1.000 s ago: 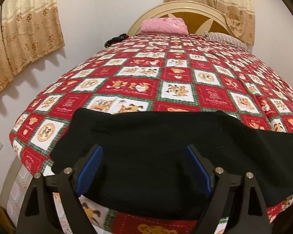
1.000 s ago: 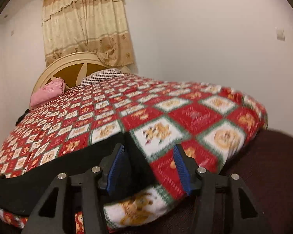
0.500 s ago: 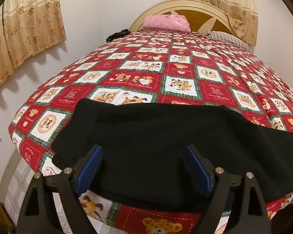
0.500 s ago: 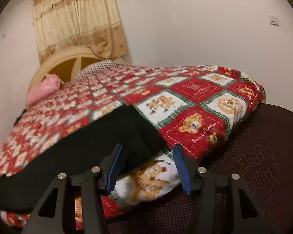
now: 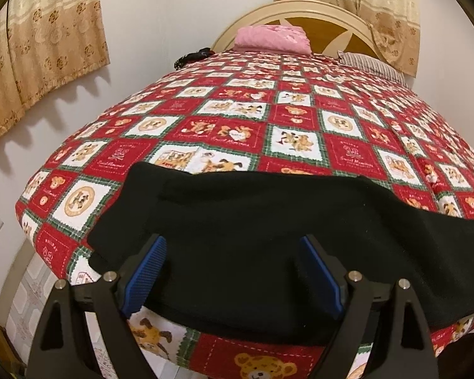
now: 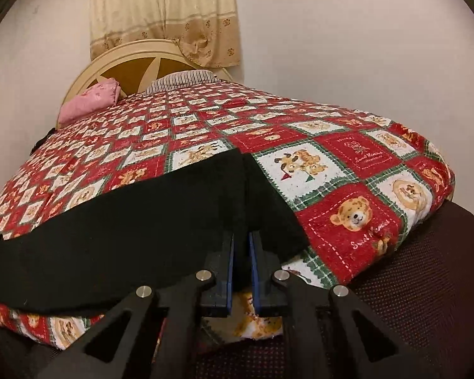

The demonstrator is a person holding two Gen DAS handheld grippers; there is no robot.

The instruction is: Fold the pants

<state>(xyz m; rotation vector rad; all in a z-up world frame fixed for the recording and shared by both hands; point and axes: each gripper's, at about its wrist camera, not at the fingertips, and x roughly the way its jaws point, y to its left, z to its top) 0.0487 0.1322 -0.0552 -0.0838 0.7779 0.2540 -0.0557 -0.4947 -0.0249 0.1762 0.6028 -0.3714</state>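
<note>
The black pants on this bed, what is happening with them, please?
A person is starting to fold the black pants, which lie spread across the near edge of the bed's red patchwork quilt. The right tongs have closed on the cloth at one end of the pants, beside a dark chair. The left tongs are wide open over the other end, gripping nothing. No fold has been made yet.

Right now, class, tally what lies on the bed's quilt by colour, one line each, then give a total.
Black: 2, the black pants and a small black item near the headboard
Pink: 1, the folded pink cloth
Striped: 1, the striped pillow
Total: 4
</note>
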